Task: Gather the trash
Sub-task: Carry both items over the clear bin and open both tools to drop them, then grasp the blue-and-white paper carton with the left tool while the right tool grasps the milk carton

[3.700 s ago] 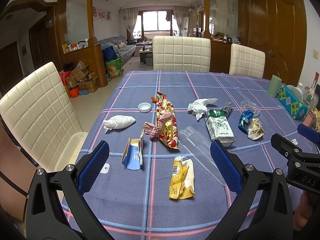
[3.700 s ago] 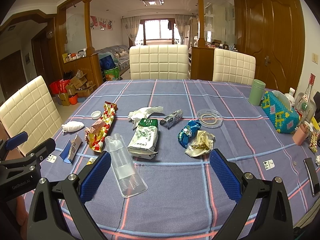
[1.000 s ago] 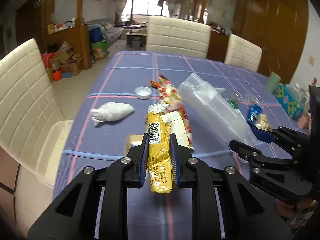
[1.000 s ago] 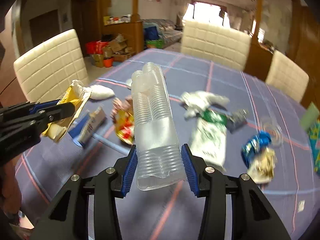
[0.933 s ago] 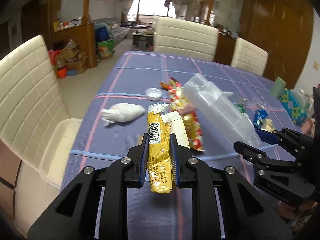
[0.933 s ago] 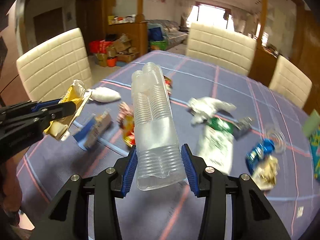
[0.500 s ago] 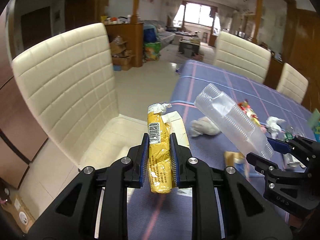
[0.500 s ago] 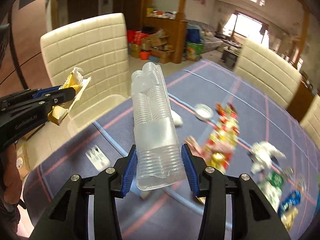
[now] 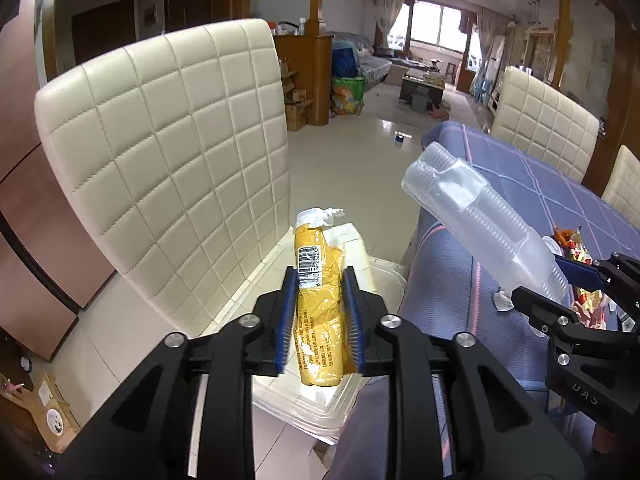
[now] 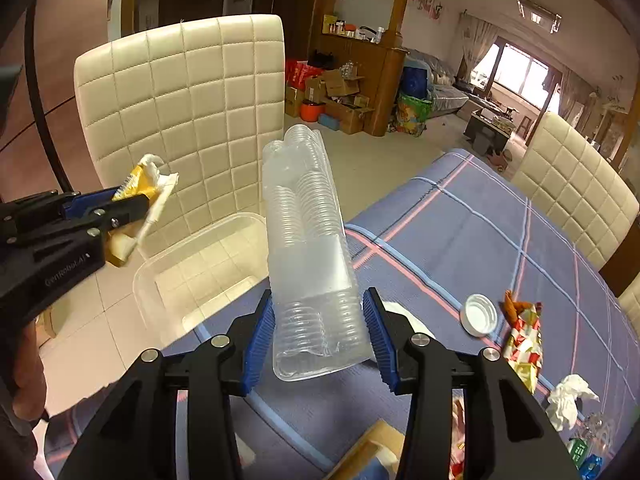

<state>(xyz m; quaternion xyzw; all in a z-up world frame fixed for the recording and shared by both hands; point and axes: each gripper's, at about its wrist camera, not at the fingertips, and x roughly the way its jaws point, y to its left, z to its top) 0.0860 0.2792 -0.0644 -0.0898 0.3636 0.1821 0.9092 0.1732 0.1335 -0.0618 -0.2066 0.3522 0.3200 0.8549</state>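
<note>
My left gripper (image 9: 320, 312) is shut on a crumpled yellow wrapper (image 9: 318, 312) and holds it in the air above a clear plastic bin (image 9: 384, 280) that sits on a cream chair seat. In the right wrist view the same wrapper (image 10: 138, 188) hangs over that bin (image 10: 200, 264). My right gripper (image 10: 320, 336) is shut on a clear sleeve of stacked plastic cups (image 10: 308, 248), held upright over the table's left edge, beside the bin. The sleeve also shows in the left wrist view (image 9: 480, 216).
A cream quilted chair back (image 9: 168, 152) stands behind the bin. On the purple checked tablecloth (image 10: 480, 232) lie a white lid (image 10: 478, 314), a red and gold wrapper (image 10: 522, 344) and a white tissue (image 10: 570, 398). More cream chairs (image 10: 572, 184) line the far side.
Both grippers have swung left from over the table toward the chair. The yellow wrapper now hangs over the clear bin and the cup sleeve is close beside it.
</note>
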